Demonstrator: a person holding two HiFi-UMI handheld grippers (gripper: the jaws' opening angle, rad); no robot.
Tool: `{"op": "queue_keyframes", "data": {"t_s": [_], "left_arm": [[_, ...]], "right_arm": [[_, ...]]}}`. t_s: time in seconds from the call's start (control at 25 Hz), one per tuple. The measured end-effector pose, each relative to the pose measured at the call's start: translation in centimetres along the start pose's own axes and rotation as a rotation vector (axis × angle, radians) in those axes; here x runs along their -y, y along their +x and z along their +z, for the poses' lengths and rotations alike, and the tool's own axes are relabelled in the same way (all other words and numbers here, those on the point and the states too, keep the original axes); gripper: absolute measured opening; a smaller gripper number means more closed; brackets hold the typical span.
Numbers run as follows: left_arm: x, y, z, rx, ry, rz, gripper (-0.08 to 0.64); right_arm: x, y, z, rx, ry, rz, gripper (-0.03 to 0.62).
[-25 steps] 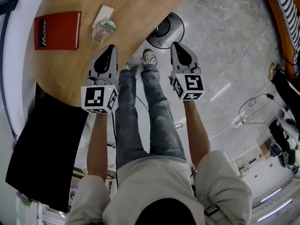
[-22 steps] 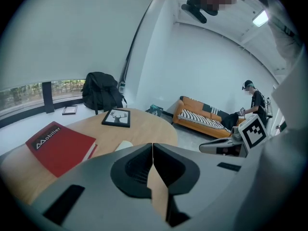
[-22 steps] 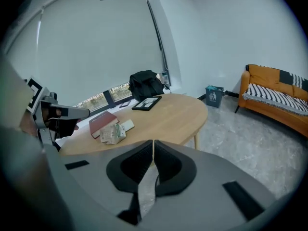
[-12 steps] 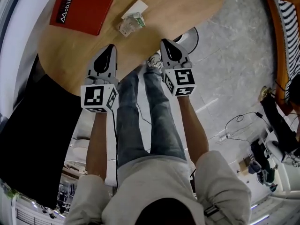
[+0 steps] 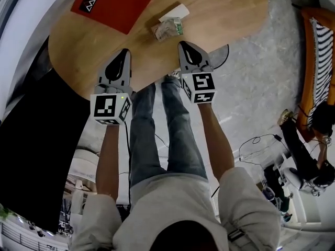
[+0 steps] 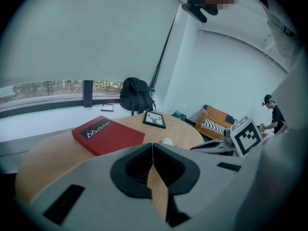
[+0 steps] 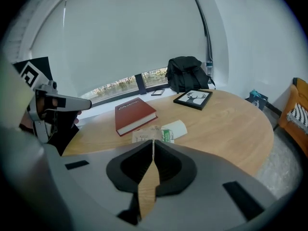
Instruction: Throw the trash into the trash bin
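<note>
Over table (image 5: 225,12), left gripper (image 5: 124,52), right gripper (image 5: 184,45), jaws closed, backpack (image 7: 186,74) in gripper views only.

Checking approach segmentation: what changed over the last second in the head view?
The person swung toward the table: table, red book and trash packet slid rightward in the head view; the trash bin is now mostly hidden under the table edge. The right gripper went from over the floor to over the table edge, near the packet. Unchanged: it and the left gripper shut, empty; packet untouched.
</note>
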State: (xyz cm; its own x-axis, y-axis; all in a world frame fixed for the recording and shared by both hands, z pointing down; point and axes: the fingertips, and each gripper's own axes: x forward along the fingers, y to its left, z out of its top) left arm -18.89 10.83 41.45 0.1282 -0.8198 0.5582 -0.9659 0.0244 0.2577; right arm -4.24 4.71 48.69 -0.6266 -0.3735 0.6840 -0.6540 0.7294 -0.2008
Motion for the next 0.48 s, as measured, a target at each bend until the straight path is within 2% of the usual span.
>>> {"op": "queue_keyframes", "data": {"t_s": [0.2,0.28,0.36,0.48], "left_arm": [[-1.1,-0.1,-0.1,0.001,-0.017,0.008,0.021],[-1.5,-0.1,-0.1,0.002,-0.019,0.008,0.021],[-1.8,-0.1,0.0,0.002,-0.02,0.008,0.021],[-2.2,-0.2,0.0,0.004,-0.023,0.01,0.021]], "right_arm": [[-0.6,1.3,0.3,-0.031,-0.048,0.003,0.037],[-1.3,1.7,0.5,-0.043,-0.1,0.009,0.037],[-2.3,2.1,0.5,-0.061,-0.24,0.019,0.037],[-3.7,2.7,0.0,-0.092,-0.547,0.043,0.037]]}}
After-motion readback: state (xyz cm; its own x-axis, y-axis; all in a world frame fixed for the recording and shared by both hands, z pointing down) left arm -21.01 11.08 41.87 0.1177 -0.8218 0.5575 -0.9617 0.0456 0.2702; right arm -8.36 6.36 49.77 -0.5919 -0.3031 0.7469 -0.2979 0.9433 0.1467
